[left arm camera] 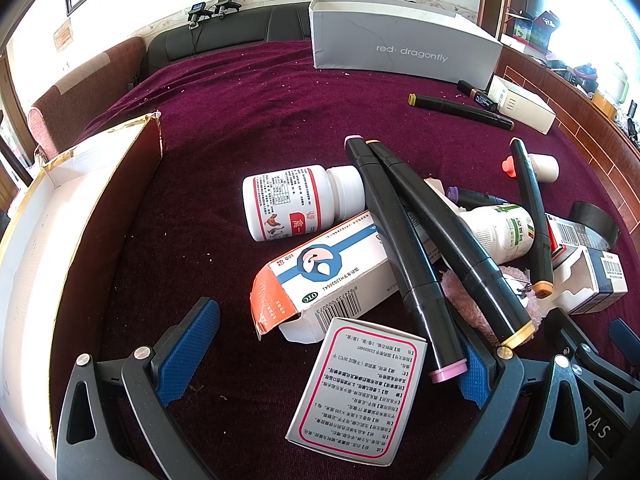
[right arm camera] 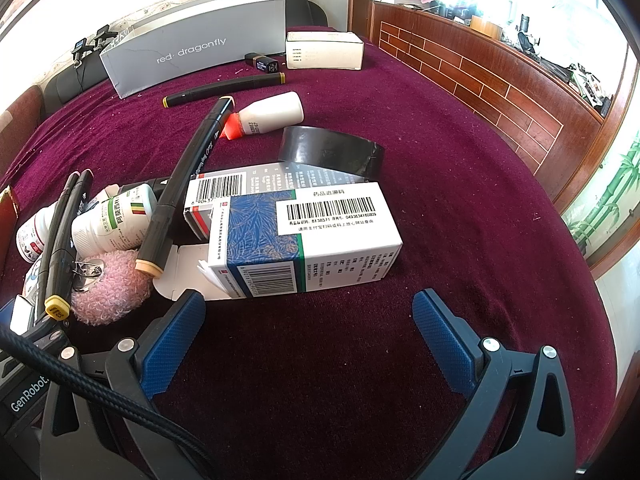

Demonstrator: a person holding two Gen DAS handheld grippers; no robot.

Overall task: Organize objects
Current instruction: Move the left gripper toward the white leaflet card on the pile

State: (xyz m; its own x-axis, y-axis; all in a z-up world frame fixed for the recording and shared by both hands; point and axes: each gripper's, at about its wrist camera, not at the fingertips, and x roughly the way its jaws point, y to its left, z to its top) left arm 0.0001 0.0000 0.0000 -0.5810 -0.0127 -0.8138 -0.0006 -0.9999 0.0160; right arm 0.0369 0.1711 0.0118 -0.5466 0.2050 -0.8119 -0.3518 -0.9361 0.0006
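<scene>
A pile of objects lies on the maroon cloth. In the left wrist view my left gripper (left arm camera: 332, 352) is open around a white medicine box with red-framed text (left arm camera: 356, 388). Beyond it lie an orange-and-blue medicine box (left arm camera: 324, 284), a white pill bottle (left arm camera: 296, 200) and two black markers (left arm camera: 404, 248). In the right wrist view my right gripper (right arm camera: 308, 340) is open and empty, just short of a blue-and-white medicine box (right arm camera: 304, 240). A black tape roll (right arm camera: 332, 152), a glue bottle (right arm camera: 272, 116) and a green-labelled bottle (right arm camera: 116, 220) lie near it.
An open brown-and-white box (left arm camera: 80, 216) stands at the left. A grey "red dragonfly" box (left arm camera: 400, 44) stands at the back, with a marker (left arm camera: 460, 110) and a white carton (left arm camera: 520, 104) beside it. A pink fuzzy ball (right arm camera: 112, 284) lies by the markers. A wooden wall (right arm camera: 480, 80) runs along the right.
</scene>
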